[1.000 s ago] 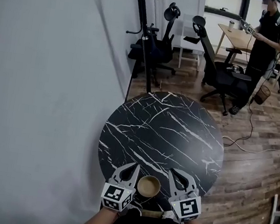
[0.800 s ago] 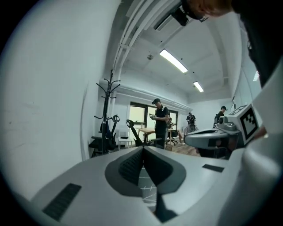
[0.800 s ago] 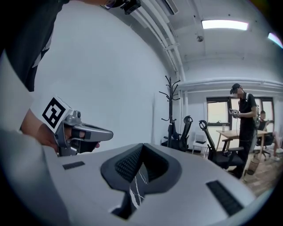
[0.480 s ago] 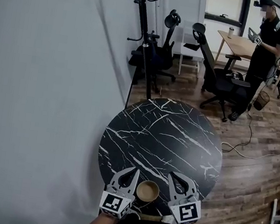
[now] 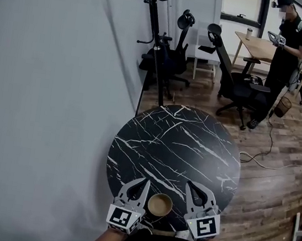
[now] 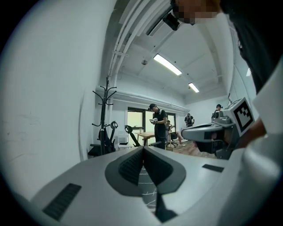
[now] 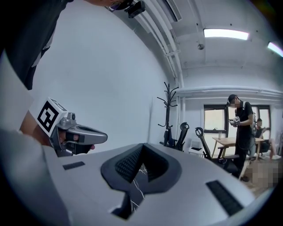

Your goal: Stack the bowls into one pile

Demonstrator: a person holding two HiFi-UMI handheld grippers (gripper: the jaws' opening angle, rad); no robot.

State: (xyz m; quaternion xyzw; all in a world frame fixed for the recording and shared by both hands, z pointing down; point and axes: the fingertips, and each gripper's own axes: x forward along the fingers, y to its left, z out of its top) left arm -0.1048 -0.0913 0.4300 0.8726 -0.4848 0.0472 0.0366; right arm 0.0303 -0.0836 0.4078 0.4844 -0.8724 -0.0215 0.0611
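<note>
Head view. Round black marble table (image 5: pixel 181 143) carried one tan bowl (image 5: pixel 160 205) close to its near edge. Whether it was a single bowl or a nested pile could not be told from above. No other bowl lay on the tabletop. The left gripper (image 5: pixel 143 184) and right gripper (image 5: pixel 192 189) flanked the bowl, one on each side, both pointing away from the person. Neither showed contact with the rim. A coat stand (image 5: pixel 153 28), office chairs (image 5: pixel 174 53) and a standing person (image 5: pixel 285 58) filled the room behind.

Left gripper view. Jaws were clenched pad to pad with nothing between them. Only a sliver of marble showed beneath. The right gripper appeared at the frame's right, level with this one.

Right gripper view. Jaws were likewise pressed together and empty, with white marble veins visible below the pads. The left gripper appeared at the frame's left.

Judgement. With no loose bowl in sight, the stacking looked finished or lacking a second bowl. Any move away should keep both grippers clear of the rim, since the bowl sat near the table's edge and a sideways clip could push it off.
</note>
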